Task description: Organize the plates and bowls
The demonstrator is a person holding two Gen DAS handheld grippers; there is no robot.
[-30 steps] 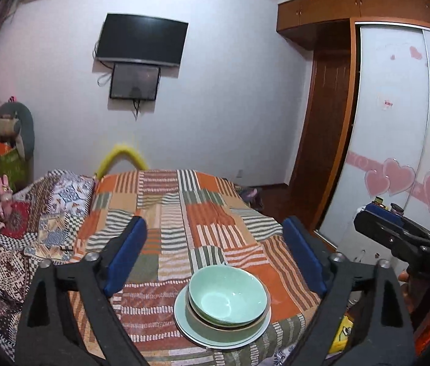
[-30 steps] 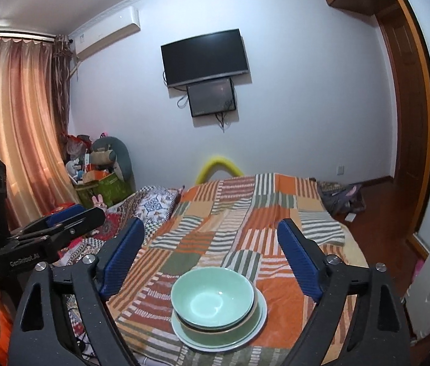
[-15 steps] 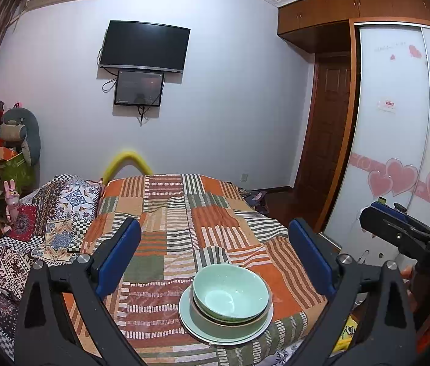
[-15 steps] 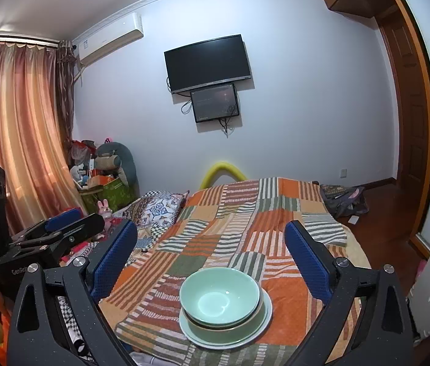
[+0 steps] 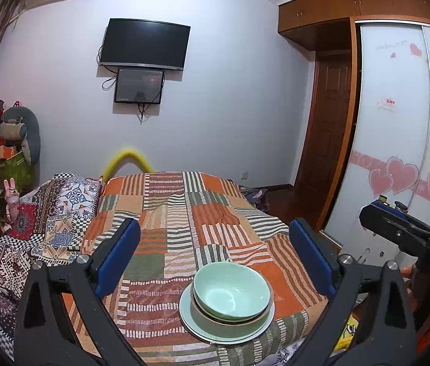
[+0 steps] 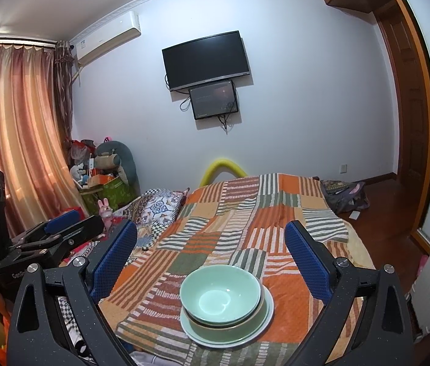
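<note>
Both tools, left tool (image 5: 215, 256) and right tool (image 6: 212, 256), hang wide and empty above the bowls (image 6: 220, 299), nested on the plate (image 6: 262, 320) (compact, stable) near the bed's (image 5: 215, 213) edge.

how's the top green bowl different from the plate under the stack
The glossy pale green bowl is deep, with steep walls; the flat pale green plate is shallow and wider, its rim showing past the bowls. The bowl sits topmost, nested in another bowl; the plate lies lowest, on the striped patchwork blanket. Both are green and glazed.
</note>
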